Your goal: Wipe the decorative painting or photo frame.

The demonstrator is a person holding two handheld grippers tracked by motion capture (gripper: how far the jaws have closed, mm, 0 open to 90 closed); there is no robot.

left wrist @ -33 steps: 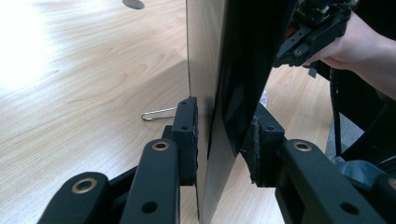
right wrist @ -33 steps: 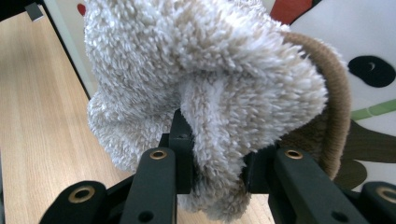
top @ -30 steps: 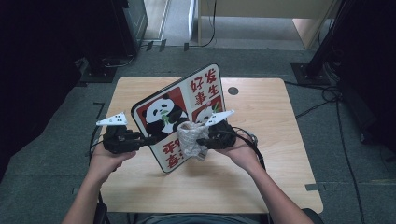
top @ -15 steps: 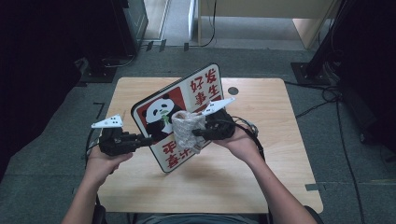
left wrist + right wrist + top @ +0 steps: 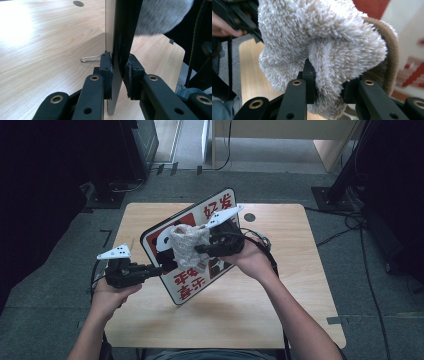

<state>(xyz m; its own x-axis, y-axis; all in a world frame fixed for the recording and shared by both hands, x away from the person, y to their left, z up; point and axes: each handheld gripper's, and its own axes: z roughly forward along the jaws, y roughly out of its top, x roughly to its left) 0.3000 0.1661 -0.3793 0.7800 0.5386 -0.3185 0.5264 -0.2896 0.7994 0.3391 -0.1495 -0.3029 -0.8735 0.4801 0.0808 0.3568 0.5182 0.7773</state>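
A panda sign board with red characters stands tilted above the wooden table. My left gripper is shut on its left edge; its jaws have just been closing, and in the left gripper view the pads of that gripper press both faces of the board. My right gripper is shut on a fluffy white cloth with a brown hem, held against the board's front. In the right gripper view the cloth bulges over the gripper's jaws, with the board behind it.
A thin wire loop lies on the table beside the board's edge. A round cable hole sits near the far edge. Black cables trail by the right hand. Dark equipment and stand feet surround the table.
The right gripper has risen with the cloth, up and away across the board's face. The board stands higher and steeper. The left hand has stayed where it was.
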